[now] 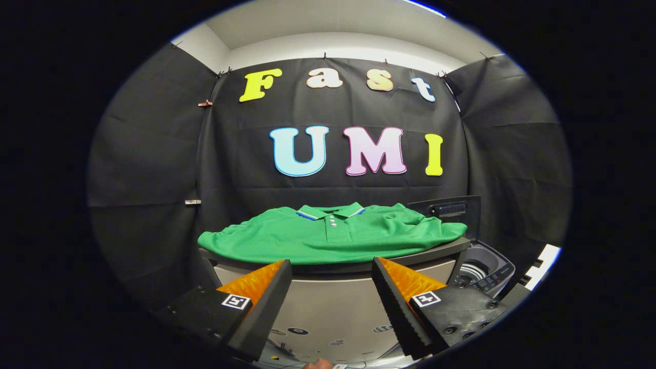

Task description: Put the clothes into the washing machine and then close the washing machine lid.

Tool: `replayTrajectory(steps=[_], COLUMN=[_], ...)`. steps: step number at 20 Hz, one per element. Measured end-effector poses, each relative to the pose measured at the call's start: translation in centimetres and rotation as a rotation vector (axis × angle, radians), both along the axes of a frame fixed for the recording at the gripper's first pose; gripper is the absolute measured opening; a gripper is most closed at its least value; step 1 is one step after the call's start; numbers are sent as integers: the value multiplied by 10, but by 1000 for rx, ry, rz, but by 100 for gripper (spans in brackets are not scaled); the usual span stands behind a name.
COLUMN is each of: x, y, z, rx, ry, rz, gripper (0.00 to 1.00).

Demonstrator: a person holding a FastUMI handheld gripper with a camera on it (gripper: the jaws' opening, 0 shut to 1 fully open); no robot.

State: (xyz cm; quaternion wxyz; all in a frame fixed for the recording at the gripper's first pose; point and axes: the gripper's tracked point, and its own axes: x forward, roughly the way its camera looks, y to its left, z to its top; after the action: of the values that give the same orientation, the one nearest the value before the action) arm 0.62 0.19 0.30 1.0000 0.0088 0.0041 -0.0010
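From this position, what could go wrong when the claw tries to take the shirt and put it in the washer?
1. The green shirt lies spread flat, beyond the open claw; a pinch may catch only one layer, so the rest drags or drops.
2. The washing machine sits lower, beside the raised surface, with its lid up; a trailing sleeve may hang over the rim.

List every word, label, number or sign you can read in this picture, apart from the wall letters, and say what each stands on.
No text here can be read.
Square black-and-white markers sit on the two fingers of the open gripper: patterns, not words.
The control panel of the washing machine, right of the green polo shirt, has markings too small to read.
Its raised lid bears a blurred strip.
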Motion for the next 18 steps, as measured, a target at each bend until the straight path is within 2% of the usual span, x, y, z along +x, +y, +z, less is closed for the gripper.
replayTrajectory(steps=[4,10,18], x=[9,43,116], y=[1,2,-2], z=[21,56,67], rx=[26,-17,-27], ry=[2,26,222], rz=[6,7,-17], gripper=[98,98,98])
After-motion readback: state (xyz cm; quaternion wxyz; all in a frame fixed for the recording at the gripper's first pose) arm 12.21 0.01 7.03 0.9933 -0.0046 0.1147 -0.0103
